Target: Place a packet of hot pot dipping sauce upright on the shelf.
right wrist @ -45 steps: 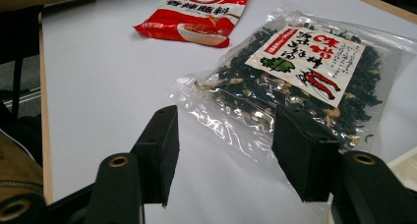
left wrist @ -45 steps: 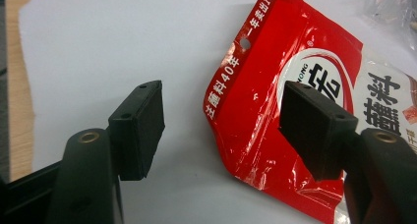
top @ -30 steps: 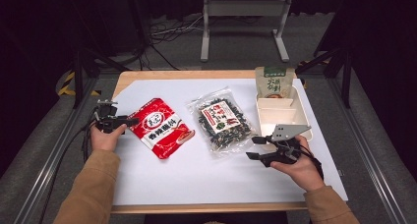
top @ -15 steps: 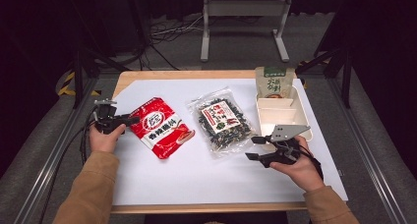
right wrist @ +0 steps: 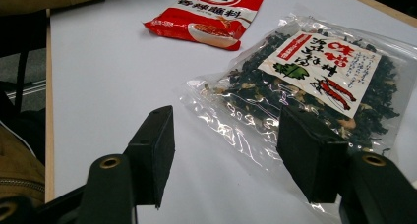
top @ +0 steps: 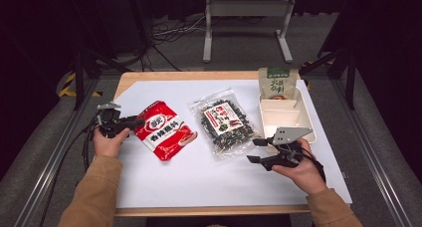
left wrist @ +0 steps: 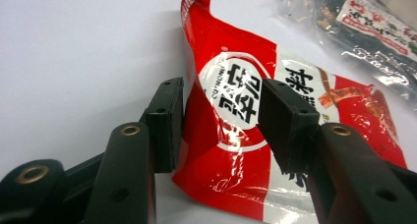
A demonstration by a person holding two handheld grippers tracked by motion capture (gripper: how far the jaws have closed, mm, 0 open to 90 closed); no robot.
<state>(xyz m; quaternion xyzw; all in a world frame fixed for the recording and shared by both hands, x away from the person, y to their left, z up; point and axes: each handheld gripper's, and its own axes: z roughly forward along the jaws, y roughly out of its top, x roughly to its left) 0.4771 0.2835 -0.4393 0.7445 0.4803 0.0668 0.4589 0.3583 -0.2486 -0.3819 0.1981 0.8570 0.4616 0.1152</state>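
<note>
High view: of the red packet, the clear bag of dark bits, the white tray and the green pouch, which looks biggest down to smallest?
1. Clear bag and red packet: alike, unranked.
2. White tray.
3. Green pouch, farthest from the camera, so possibly larger than it looks.

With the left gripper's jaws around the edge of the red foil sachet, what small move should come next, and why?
Probably close the left gripper fully. Its jaws have just been closing and straddle the raised edge of the red foil sachet; one pad seems to touch the foil, while the other looks apart from it. Lifting now would likely let it slip.
</note>
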